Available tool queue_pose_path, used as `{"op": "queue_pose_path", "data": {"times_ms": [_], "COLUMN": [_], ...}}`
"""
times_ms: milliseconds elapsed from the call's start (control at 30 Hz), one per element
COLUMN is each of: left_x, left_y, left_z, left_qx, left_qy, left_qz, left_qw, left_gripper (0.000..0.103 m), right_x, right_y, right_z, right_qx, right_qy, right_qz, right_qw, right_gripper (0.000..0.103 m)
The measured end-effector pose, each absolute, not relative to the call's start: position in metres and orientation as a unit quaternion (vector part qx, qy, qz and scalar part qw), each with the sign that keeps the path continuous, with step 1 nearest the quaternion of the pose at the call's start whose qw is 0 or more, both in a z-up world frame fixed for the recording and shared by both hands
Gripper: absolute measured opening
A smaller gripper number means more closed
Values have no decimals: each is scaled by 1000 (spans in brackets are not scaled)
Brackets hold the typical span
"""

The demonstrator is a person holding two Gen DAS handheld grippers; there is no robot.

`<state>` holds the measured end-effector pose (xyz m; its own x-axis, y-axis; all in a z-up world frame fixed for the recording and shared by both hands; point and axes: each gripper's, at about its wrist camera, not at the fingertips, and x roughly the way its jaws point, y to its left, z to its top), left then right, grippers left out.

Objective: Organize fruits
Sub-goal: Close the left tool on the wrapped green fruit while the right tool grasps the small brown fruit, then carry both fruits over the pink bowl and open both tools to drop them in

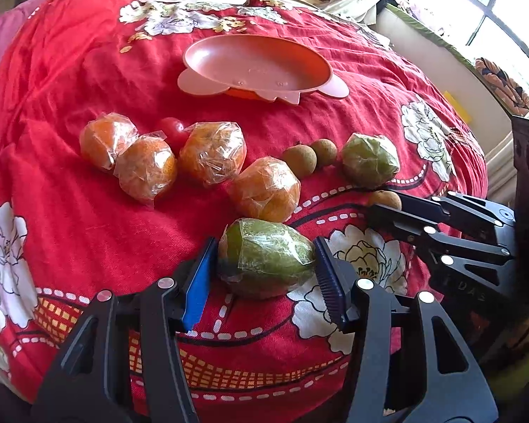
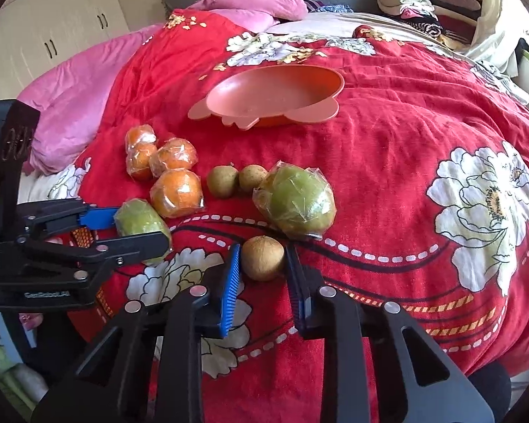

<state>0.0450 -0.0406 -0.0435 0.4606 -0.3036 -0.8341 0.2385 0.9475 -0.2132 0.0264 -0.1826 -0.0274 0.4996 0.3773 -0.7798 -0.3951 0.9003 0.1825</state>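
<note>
Fruits lie on a red flowered bedspread. My left gripper (image 1: pixel 264 275) is shut on a plastic-wrapped green fruit (image 1: pixel 266 257), also seen in the right wrist view (image 2: pixel 141 220). My right gripper (image 2: pixel 262 264) has its jaws around a small brown longan (image 2: pixel 262 257), touching it on both sides. Several wrapped oranges (image 1: pixel 264 190) lie beyond, with a small red tomato (image 1: pixel 172 128), two more longans (image 1: pixel 299 157) and another wrapped green fruit (image 1: pixel 370 160) (image 2: pixel 296 202). An empty pink-orange bowl (image 1: pixel 257 67) (image 2: pixel 275 95) sits farther back.
A pink blanket (image 2: pixel 74 105) lies at the left of the bed. Folded clothes (image 2: pixel 416 3) are piled at the back right. A window and a ledge (image 1: pixel 458 63) are to the right. White cupboards (image 2: pixel 53 17) stand at the back left.
</note>
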Motion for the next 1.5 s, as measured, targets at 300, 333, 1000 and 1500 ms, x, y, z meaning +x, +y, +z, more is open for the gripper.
{"op": "queue_pose_path", "data": {"times_ms": [300, 333, 1000, 1500], "left_x": [41, 43, 108, 176], "left_y": [-31, -27, -19, -25], "left_z": [-16, -11, 16, 16], "left_qx": [-53, -58, -73, -73], "left_qy": [473, 470, 460, 472], "left_qz": [-167, -164, -150, -156], "left_qw": [863, 866, 872, 865], "left_gripper": [46, 46, 46, 46], "right_x": [22, 23, 62, 106], "right_y": [-189, -190, -190, -175], "right_z": [-7, -5, 27, 27], "right_qx": [0, 0, -5, -22], "right_qy": [429, 427, 391, 387], "right_qz": [231, 230, 231, 228], "right_qw": [873, 874, 891, 893], "right_gripper": [24, 24, 24, 24]}}
